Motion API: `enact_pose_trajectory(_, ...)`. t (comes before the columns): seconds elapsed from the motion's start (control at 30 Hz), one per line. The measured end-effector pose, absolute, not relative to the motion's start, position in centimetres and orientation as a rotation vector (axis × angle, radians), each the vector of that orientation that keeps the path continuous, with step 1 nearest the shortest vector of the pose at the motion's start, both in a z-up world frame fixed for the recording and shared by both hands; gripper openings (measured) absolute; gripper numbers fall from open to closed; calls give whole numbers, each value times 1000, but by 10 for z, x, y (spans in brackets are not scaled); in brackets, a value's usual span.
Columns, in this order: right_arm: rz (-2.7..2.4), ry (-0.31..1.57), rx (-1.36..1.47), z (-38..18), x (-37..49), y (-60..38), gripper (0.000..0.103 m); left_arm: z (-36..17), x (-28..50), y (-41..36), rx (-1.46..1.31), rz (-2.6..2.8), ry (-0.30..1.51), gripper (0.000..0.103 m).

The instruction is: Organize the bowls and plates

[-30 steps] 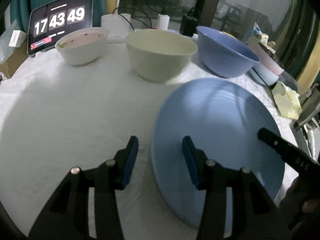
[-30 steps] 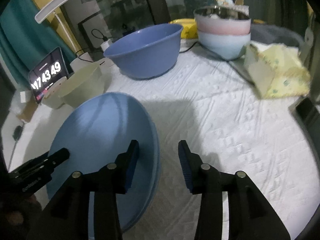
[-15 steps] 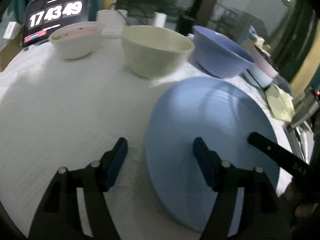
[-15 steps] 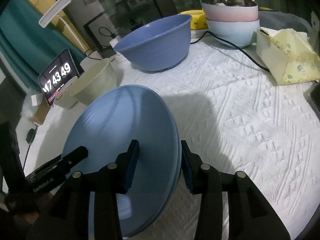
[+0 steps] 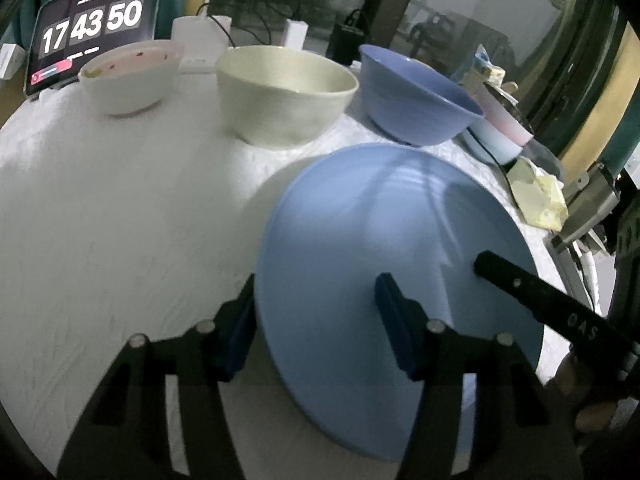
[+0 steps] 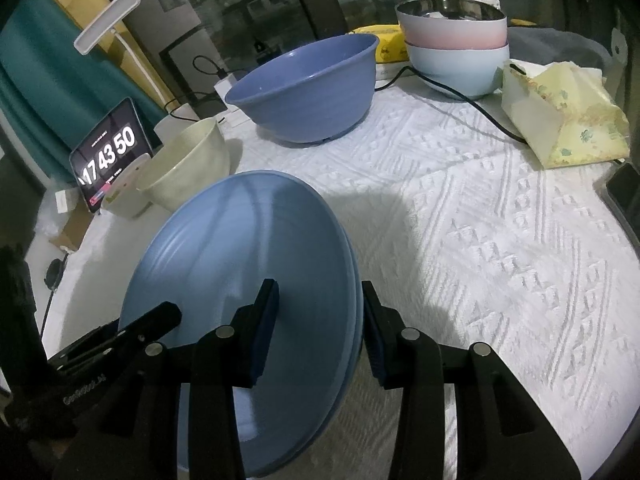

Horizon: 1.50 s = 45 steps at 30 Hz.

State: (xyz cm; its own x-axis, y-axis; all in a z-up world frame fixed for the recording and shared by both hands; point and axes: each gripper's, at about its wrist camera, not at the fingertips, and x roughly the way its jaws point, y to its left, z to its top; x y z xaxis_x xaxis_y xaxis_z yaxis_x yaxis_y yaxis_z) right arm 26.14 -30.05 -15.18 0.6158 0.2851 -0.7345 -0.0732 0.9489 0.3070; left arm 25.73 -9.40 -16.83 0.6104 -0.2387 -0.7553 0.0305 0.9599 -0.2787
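Note:
A stack of light blue plates (image 5: 384,240) (image 6: 248,280) lies on the white tablecloth. My left gripper (image 5: 316,320) is open, its jaws astride the stack's left rim. My right gripper (image 6: 320,328) is open, its jaws astride the right rim. A white bowl with pink inside (image 5: 128,76), a cream bowl (image 5: 286,92) (image 6: 188,168) and a dark blue bowl (image 5: 416,100) (image 6: 308,88) stand in a row behind. Pink and pale blue bowls (image 6: 456,48) are stacked at the far right.
A tablet clock (image 5: 92,28) (image 6: 110,156) stands at the back left with chargers and cables. A yellow tissue pack (image 6: 564,116) (image 5: 538,196) lies right of the plates. A dark phone (image 6: 624,192) lies at the table's right edge. A desk lamp (image 6: 116,28) stands behind.
Both grippers have moved inward over the plate stack's rims. The left gripper's jaws have opened wider and now straddle the left rim; the right jaws now straddle the right rim.

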Motion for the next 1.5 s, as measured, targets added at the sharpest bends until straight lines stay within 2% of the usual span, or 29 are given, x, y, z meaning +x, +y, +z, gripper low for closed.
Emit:
enact_pose_trajectory(0.5, 231, 869, 221, -136, 260, -268, 42, -157, 242, -61, -280, -138, 862, 58)
enact_pose_trajectory(1.5, 337, 898, 97, -129, 277, -141, 43, -160, 224, 56, -401, -6, 822, 58)
